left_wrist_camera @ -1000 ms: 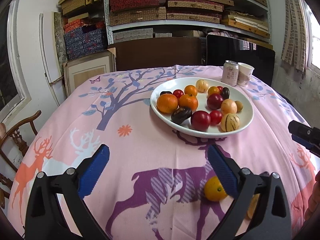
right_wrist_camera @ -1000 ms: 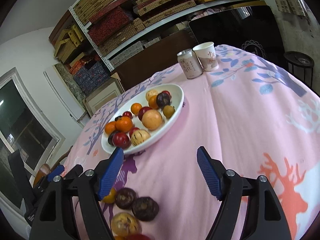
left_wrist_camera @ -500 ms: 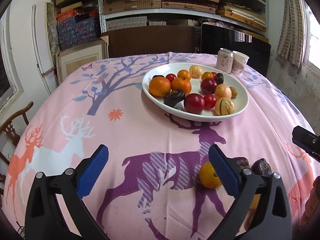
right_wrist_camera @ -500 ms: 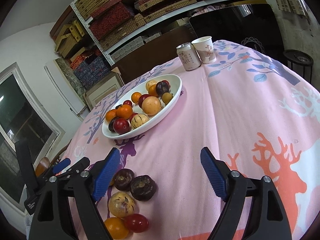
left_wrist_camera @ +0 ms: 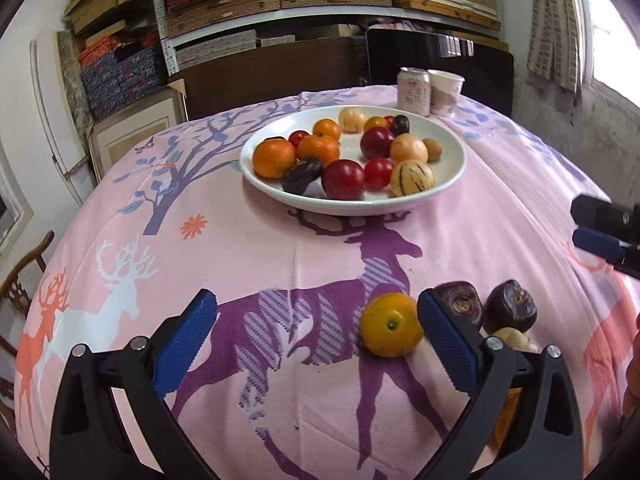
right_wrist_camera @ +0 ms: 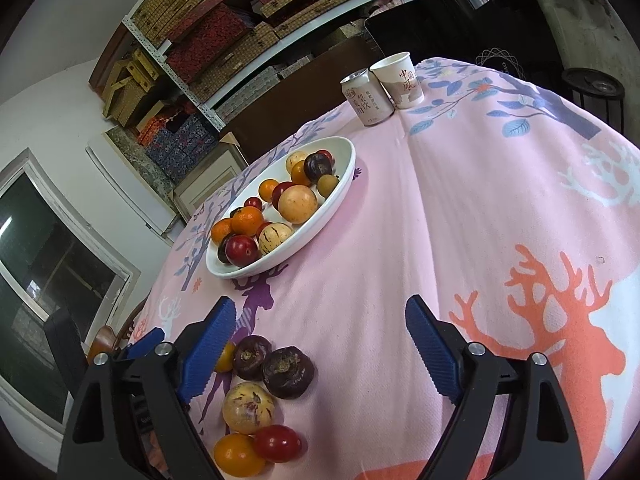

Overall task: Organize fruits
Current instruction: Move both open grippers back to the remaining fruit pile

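Left tongs nearest loose orange

Left tongs [left_wrist_camera: 316, 320] gape empty over the table [left_wrist_camera: 248, 264]. Orange [left_wrist_camera: 391, 324] lies just inside their right finger, off centre. Right tongs [right_wrist_camera: 320, 340] gape empty too, farther off. Plate [left_wrist_camera: 448, 184] well beyond, already holding fruit.

Soft daylight, evenly bright. Blown-out window [left_wrist_camera: 612, 20] top right in left view. Faint soft shadows under plate [left_wrist_camera: 448, 184] and fruit. Heavy fisheye: shelves [right_wrist_camera: 256, 40] bow, black vignette corners. Focus sharp overall, slight softness at edges.
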A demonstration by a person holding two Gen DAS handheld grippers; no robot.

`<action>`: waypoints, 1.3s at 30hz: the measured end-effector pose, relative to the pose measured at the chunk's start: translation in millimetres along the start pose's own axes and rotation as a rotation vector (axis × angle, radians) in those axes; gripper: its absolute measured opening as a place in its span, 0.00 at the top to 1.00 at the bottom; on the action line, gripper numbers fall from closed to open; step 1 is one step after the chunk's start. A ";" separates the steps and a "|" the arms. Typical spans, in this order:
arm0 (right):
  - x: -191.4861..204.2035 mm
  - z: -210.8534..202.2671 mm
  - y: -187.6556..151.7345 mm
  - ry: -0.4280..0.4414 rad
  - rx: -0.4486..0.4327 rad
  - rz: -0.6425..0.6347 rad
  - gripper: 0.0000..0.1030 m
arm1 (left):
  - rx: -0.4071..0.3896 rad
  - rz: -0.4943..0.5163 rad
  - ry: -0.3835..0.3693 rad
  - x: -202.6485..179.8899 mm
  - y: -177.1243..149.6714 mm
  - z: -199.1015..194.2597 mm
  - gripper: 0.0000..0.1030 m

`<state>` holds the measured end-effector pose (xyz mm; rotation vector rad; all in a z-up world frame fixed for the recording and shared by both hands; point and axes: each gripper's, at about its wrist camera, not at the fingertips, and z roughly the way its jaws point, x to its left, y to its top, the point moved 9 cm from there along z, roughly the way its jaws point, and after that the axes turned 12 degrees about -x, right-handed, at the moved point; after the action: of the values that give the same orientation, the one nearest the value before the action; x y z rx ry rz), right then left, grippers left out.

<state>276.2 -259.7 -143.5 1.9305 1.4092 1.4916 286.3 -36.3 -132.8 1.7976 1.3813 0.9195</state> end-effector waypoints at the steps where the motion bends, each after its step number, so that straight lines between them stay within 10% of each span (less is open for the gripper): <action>1: 0.0 0.2 0.1 0.001 0.002 0.004 0.15 | 0.005 0.010 -0.003 -2.3 -1.2 1.1 0.05; 21: -2.3 4.4 -4.8 0.033 0.048 0.067 0.15 | 0.028 -0.223 0.092 81.8 -29.7 -31.0 0.04; 39: -5.1 9.2 -9.2 0.008 0.063 0.045 0.15 | 0.073 0.056 -0.015 -1.6 -14.9 9.4 0.04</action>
<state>279.8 -257.0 -156.8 2.0087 1.4422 1.4928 286.7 -35.7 -150.6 1.9032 1.3769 0.8928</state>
